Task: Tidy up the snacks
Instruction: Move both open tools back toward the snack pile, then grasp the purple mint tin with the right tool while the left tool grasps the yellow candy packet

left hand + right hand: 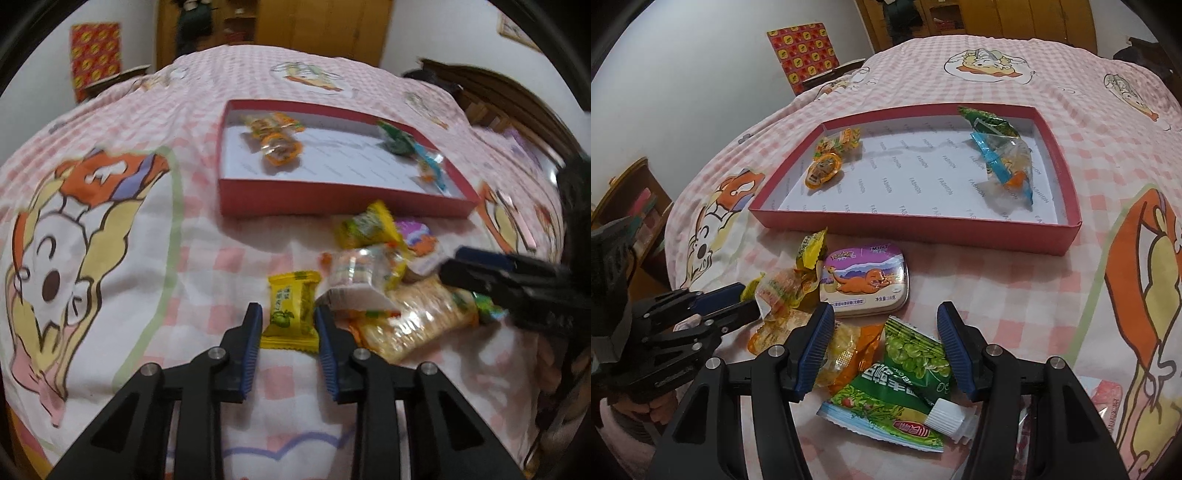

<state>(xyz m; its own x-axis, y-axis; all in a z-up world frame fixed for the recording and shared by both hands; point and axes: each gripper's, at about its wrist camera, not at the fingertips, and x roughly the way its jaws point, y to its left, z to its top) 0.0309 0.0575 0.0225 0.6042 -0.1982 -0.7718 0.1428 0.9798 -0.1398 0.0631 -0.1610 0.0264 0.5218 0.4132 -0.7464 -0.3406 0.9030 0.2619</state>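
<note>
Left gripper (288, 318) narrowed around yellow snack packet (293, 309), pads flanking it, contact uncertain in blur. Right gripper (885, 318) half open over green pea packet (913, 353), gripping nothing. Mint tin (865, 282) just beyond, in snack pile. Farther: red tray (1070, 173) on checked bedspread (997, 284), holding few sorted snacks.

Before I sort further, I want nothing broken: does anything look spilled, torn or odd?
Nothing looks spilled or torn. The loose snacks lie heaped untidily in front of the red box, overlapping one another; a few packets inside the box sit at odd angles.
</note>
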